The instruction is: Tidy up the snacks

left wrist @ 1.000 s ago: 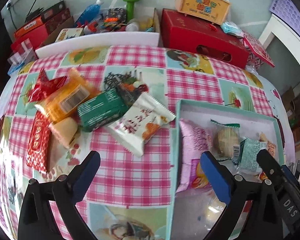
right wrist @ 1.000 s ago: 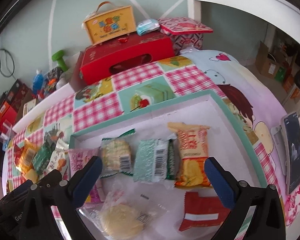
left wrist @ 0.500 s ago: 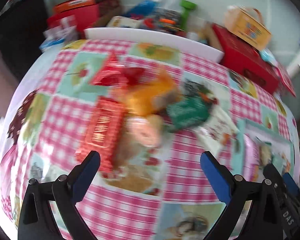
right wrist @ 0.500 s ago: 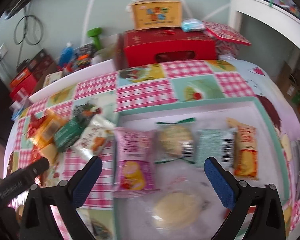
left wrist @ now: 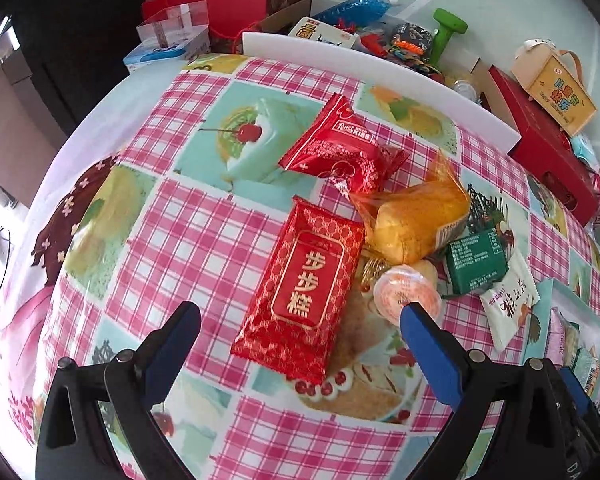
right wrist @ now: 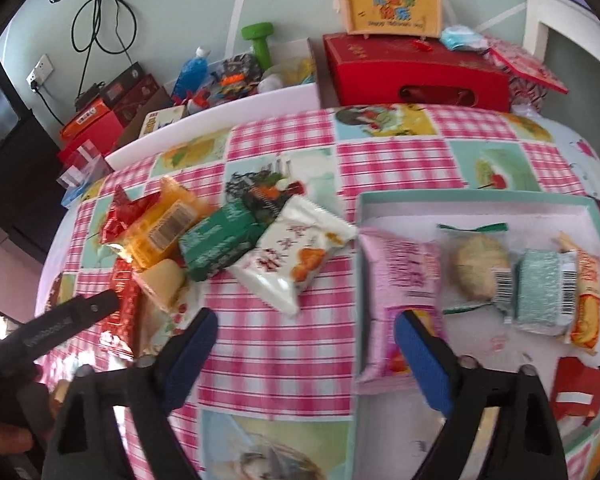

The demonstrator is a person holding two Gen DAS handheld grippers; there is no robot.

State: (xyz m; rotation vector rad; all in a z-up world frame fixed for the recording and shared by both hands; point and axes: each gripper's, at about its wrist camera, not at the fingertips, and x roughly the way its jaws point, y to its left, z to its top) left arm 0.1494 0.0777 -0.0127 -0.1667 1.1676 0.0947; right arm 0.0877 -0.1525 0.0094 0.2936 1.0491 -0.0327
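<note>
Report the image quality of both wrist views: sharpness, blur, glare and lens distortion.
Left wrist view: sharp; the red gold-lettered packet reads clearly; strong fisheye bend curves the table edge; bright washout at the left margin. Right wrist view: softer, motion smear on the pink packet and checked cloth; same barrel distortion, dark corners.

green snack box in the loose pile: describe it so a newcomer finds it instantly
On the pink checked tablecloth, left of the teal-rimmed tray, lies a snack pile. The green snack box sits between the orange packet and the white packet: the only green, boxy item.
</note>
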